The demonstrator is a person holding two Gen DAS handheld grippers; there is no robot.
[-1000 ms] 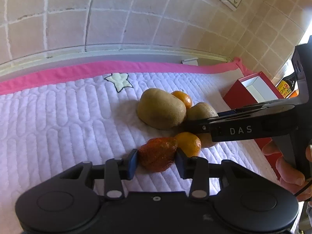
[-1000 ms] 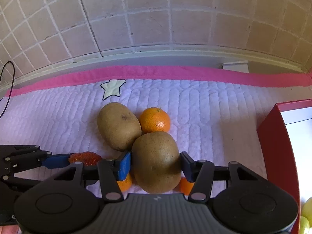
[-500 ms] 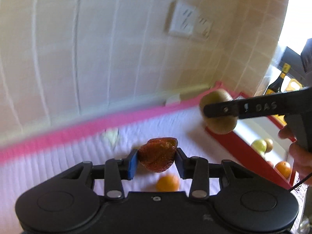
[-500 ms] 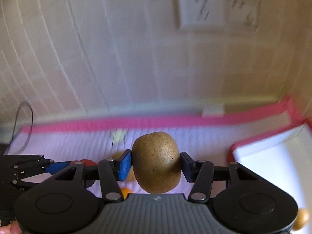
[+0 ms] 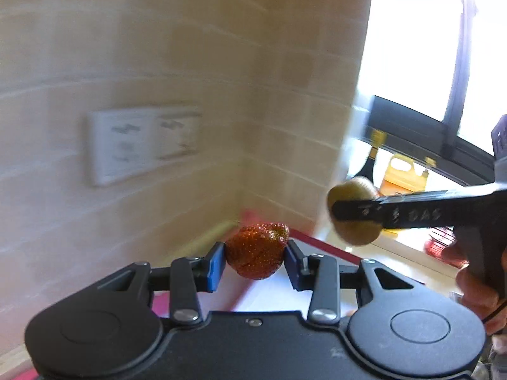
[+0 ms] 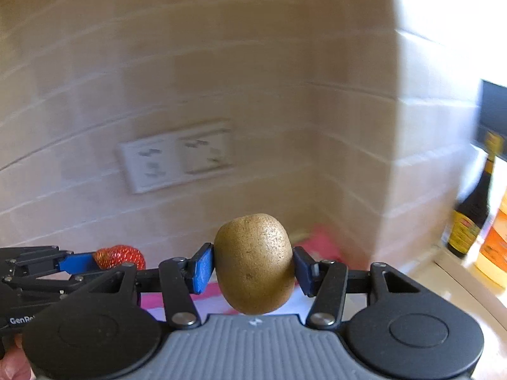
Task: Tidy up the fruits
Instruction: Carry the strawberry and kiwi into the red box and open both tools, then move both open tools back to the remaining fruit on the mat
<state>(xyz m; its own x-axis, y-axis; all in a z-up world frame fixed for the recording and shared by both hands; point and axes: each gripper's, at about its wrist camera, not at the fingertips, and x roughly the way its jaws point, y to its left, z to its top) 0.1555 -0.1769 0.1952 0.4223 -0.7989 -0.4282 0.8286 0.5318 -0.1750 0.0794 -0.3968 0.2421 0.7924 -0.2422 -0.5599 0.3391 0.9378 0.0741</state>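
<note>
My left gripper (image 5: pixel 255 261) is shut on a red strawberry (image 5: pixel 257 250), held up in the air before the tiled wall. My right gripper (image 6: pixel 253 267) is shut on a brown kiwi (image 6: pixel 255 262), also lifted high. In the left wrist view the right gripper (image 5: pixel 355 213) shows at the right with the kiwi (image 5: pixel 355 236) in it. In the right wrist view the left gripper (image 6: pixel 117 258) shows at the lower left with the strawberry (image 6: pixel 122 256). The fruits left on the cloth are out of sight.
A white wall socket plate (image 5: pixel 142 145) sits on the beige tiles. A red box edge (image 5: pixel 320 245) runs below the strawberry. A dark bottle (image 6: pixel 472 218) and an orange jug (image 5: pixel 401 177) stand by the bright window at right. A hand (image 5: pixel 478 288) holds the right gripper.
Both grippers rose from the purple cloth with their fruits and swung right toward the wall corner and window. The fruit pile has dropped out of view.
</note>
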